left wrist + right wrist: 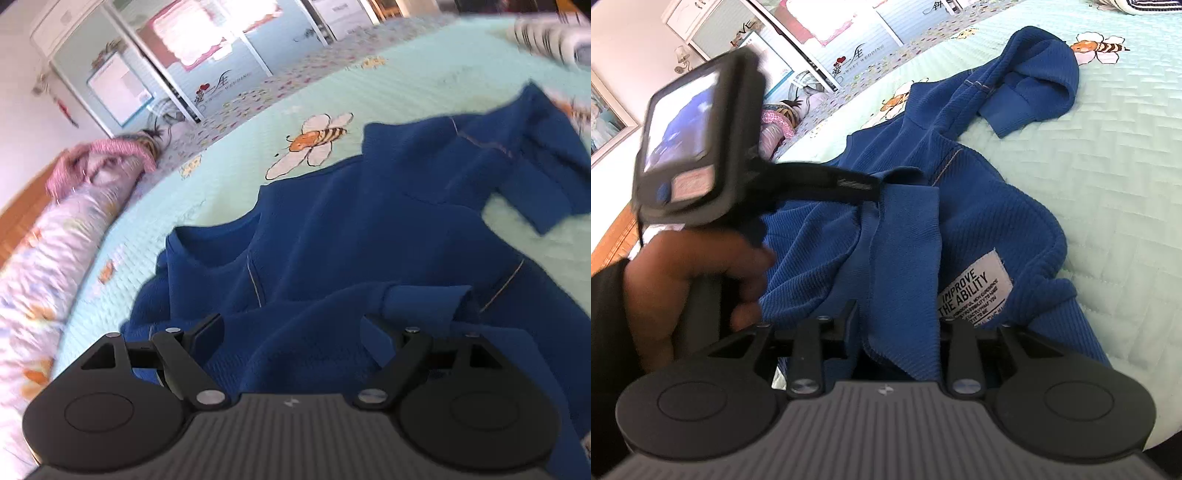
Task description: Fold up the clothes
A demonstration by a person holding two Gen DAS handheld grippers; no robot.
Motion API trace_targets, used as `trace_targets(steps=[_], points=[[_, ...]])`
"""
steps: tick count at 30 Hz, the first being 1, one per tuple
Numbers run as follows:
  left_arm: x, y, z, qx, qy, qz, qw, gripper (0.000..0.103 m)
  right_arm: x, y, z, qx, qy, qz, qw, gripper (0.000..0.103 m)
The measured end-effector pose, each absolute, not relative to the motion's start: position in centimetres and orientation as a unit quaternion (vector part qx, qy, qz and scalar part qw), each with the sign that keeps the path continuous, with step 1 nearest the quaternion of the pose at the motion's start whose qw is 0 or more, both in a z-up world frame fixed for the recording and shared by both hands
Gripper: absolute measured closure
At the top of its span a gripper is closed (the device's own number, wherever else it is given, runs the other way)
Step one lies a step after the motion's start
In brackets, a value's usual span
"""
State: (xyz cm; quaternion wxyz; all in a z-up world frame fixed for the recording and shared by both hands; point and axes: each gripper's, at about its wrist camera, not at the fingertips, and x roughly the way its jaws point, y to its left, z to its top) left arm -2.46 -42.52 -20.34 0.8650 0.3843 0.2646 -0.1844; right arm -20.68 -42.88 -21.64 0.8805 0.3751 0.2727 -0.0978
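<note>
A blue ribbed sweatshirt point(990, 206) lies crumpled on a bed with a pale green quilted bedspread point(1108, 155) printed with bees. In the right wrist view, the right gripper point(897, 332) has a folded strip of the sweatshirt's fabric between its jaws, which are opening; whether the pads press on it cannot be told. A white label point(975, 288) reading "IMPROVE THE ABILITY" sits just right of that strip. The left gripper point(291, 325), held by a hand point(687, 280) in a dark sleeve, hovers over the garment with jaws spread wide, cloth beneath them, nothing gripped. A cuffed sleeve point(535, 184) lies toward the far right
</note>
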Motion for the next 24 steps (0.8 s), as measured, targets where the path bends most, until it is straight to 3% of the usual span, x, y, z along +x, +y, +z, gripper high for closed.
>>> trace_targets(steps=[4, 6, 8, 15, 20, 24], points=[[-1.6, -43.2, -21.4, 0.404, 0.269, -0.165, 0.858, 0.016, -20.8, -43.0, -21.6, 0.378, 0.273, -0.096, 0.879, 0.069], [-1.4, -42.5, -21.1, 0.386, 0.273, -0.18, 0.863, 0.03, -20.8, -43.0, -21.6, 0.38, 0.273, -0.094, 0.879, 0.069], [-0.9, -41.4, -20.6, 0.349, 0.303, -0.195, 0.865, 0.099, -20.8, -43.0, -21.6, 0.381, 0.273, -0.093, 0.878, 0.069], [-2.1, -34.3, -16.9, 0.239, 0.312, -0.236, 0.888, 0.1, -20.8, -42.7, -21.6, 0.37, 0.273, -0.095, 0.883, 0.069], [-2.2, -31.3, -15.6, 0.212, 0.331, -0.266, 0.88, 0.099, -20.6, -42.2, -21.4, 0.354, 0.274, -0.102, 0.888, 0.069], [-2.2, -31.8, -14.3, 0.215, 0.302, -0.266, 0.89, 0.099, -20.5, -41.9, -21.4, 0.344, 0.273, -0.109, 0.891, 0.068]])
